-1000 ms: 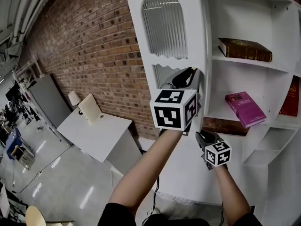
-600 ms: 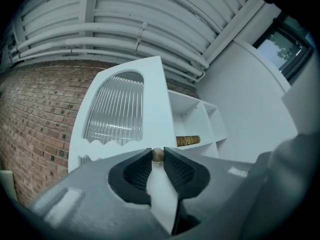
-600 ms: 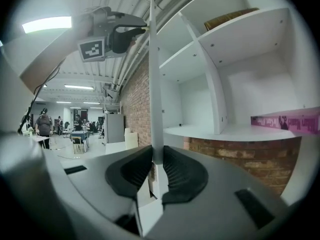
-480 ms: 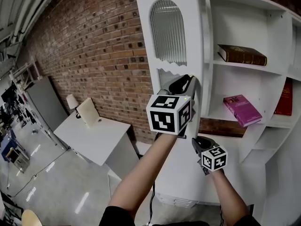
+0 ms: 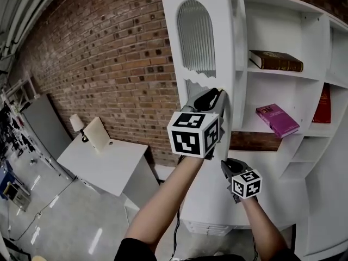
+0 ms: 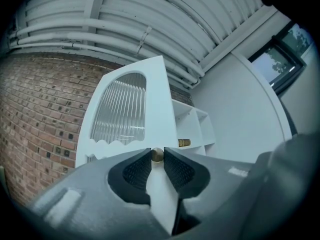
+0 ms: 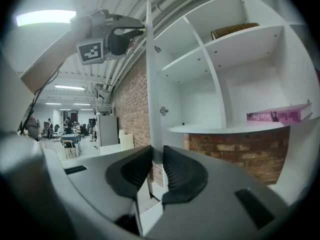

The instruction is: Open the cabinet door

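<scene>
The white cabinet door [image 5: 196,37] with an arched ribbed-glass pane stands swung out from the shelves. My left gripper [image 5: 219,99] is shut on the small brass knob [image 6: 157,155] at the door's free edge, and the knob shows pinched between the two pads. Lower on the same edge, my right gripper [image 5: 228,166] grips the door panel [image 7: 152,84]; its jaws have closed a little onto the edge, which sits between the pads [image 7: 177,171]. In the right gripper view the left gripper [image 7: 131,34] shows high up against the door.
Open shelves behind the door hold a brown book [image 5: 275,60], a magenta book [image 5: 277,119] and a red book [image 5: 322,105]. A brick wall [image 5: 109,64] runs to the left. Below it stands a white desk [image 5: 103,165] with a small lamp [image 5: 77,125].
The door has swung further out from the shelves, and both grippers have moved with its edge. The pane now looks narrower in the head view.
</scene>
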{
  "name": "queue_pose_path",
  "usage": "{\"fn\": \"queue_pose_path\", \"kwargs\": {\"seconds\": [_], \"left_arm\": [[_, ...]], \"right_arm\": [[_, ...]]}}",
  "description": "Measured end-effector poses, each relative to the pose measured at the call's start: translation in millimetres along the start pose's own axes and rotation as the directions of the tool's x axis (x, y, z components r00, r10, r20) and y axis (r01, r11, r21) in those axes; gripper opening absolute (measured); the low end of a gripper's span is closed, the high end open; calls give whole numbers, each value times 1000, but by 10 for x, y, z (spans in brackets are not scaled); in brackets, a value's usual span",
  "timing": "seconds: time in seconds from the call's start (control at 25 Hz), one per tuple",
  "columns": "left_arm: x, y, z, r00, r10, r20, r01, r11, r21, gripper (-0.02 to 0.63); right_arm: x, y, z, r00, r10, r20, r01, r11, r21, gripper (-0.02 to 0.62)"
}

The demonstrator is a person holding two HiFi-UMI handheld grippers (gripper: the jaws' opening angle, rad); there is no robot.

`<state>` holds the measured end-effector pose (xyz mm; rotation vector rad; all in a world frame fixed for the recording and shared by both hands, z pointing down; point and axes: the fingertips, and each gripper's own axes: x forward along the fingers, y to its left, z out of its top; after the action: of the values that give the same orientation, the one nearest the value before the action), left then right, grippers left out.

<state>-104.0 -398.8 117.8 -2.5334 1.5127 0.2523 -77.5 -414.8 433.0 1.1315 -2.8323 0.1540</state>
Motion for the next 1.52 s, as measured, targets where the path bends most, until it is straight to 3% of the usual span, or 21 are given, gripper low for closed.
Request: {"fn": "queue_pose_path", "kwargs": {"seconds": [0.24, 0.4, 0.84, 1.28, 1.52], "left_arm": [[-272, 100, 85, 1000, -21, 4, 20, 999, 50, 86], [-455, 193, 118, 999, -40, 10, 39, 998, 43, 89], [-894, 508, 169, 994, -105, 13, 105, 993, -60, 89], [-1346, 1026, 255, 988, -141, 59, 148, 980, -133, 87], [-1471, 1218, 282, 989, -130, 65, 135, 988, -72, 81]], "right_arm": [[-18, 311, 1, 999, -36, -7, 36, 999, 5, 66], [14, 522, -12, 998, -64, 3, 64, 998, -1, 66], [142, 1060, -57, 982, -190, -10, 190, 982, 4, 66], [473, 1704, -21, 980, -198, -17, 198, 980, 4, 71], [639, 1882, -10, 973, -230, -24, 230, 973, 10, 74]]}}
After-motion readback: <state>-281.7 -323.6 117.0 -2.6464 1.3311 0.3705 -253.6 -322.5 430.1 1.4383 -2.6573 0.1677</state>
